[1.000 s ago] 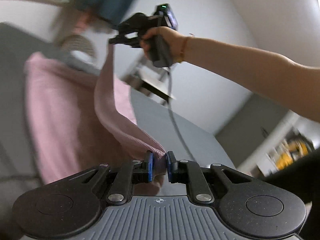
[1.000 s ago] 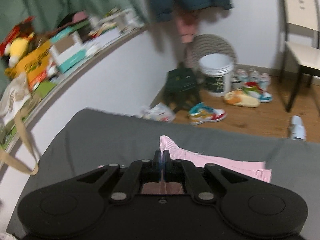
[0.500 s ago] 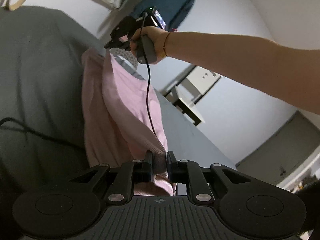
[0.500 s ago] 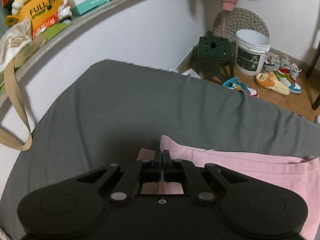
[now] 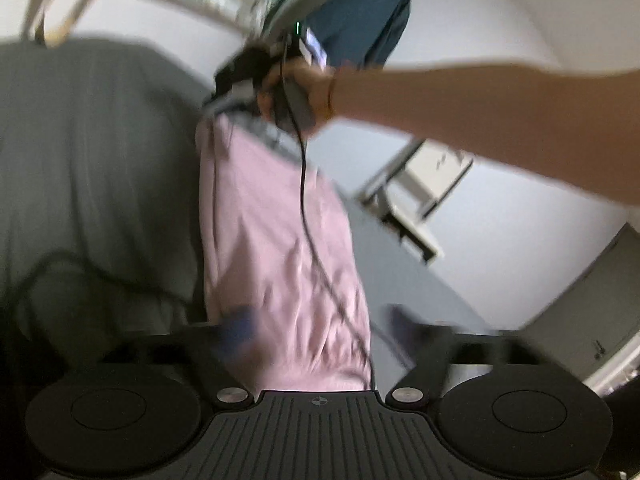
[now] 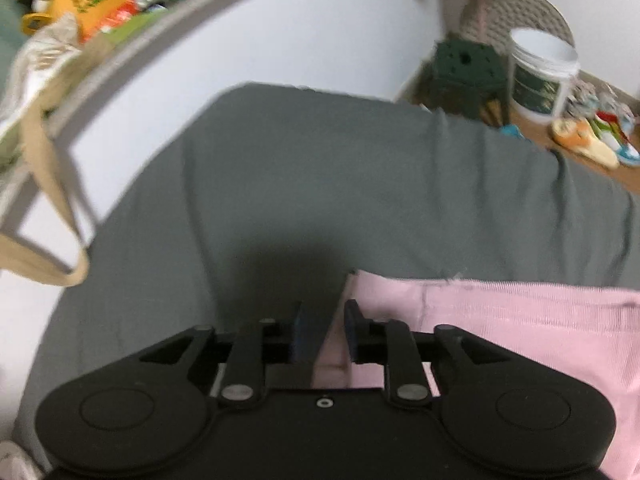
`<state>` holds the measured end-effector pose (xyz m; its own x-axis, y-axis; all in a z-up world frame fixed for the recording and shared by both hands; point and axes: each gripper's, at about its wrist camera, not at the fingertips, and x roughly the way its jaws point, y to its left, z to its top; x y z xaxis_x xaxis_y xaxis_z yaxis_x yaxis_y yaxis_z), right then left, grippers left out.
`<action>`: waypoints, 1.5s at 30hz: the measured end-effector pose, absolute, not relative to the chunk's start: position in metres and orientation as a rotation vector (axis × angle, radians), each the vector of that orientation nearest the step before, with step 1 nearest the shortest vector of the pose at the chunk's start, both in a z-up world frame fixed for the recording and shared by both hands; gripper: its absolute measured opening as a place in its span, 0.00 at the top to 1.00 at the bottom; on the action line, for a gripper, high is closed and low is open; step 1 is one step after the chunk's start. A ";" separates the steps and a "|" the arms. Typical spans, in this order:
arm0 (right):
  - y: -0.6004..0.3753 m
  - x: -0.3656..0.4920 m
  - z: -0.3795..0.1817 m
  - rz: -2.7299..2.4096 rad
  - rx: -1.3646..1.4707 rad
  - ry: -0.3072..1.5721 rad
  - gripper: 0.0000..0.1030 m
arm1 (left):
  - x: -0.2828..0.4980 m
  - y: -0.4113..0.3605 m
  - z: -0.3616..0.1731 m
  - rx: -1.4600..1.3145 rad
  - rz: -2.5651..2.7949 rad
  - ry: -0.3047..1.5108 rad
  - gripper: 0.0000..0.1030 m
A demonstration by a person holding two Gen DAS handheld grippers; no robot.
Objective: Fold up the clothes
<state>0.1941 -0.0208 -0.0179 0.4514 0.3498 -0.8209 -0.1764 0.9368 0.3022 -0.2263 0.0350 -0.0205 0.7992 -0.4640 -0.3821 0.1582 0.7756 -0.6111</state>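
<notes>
A: Pink garment (image 5: 276,240) is lying flat along the grey bed (image 5: 100,160), one fold laid down, I'd judge.

B: Both releasing?

A: Left tongs (image 5: 320,328) are spreading wide over its near end; right tongs (image 6: 323,334) are standing narrowly apart at its far corner, gripping nothing.

B: Next?

A: Probably regripping an edge for another fold.

B: Containers?

A: White bucket (image 6: 540,80) is sitting on the floor, contents hidden.
</notes>
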 end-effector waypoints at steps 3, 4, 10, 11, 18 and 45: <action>-0.033 0.177 0.010 0.373 0.174 1.007 0.63 | -0.238 0.038 -0.007 -0.533 -0.358 0.438 0.03; -0.040 0.169 0.018 0.387 0.178 0.994 0.63 | -0.237 0.038 -0.004 -0.520 -0.368 0.421 0.03; -0.081 0.101 0.025 0.367 0.110 0.989 0.64 | -0.186 0.061 0.024 -0.519 -0.259 0.360 0.03; -0.084 0.096 0.020 0.357 0.132 0.990 0.68 | -0.172 0.067 0.032 -0.509 -0.216 0.331 0.03; -0.086 0.099 -0.014 0.269 0.312 0.965 0.70 | -0.037 0.116 0.070 -0.502 0.074 0.232 0.03; -0.084 0.002 -0.004 0.466 0.138 1.035 0.70 | 0.041 0.118 -0.035 -0.512 -0.094 0.506 0.04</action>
<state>0.0017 -0.0838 -0.0041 0.4233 0.4346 -0.7950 -0.3069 0.8944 0.3255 0.0409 0.1178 -0.0345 0.8734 -0.2097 -0.4396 -0.0380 0.8705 -0.4908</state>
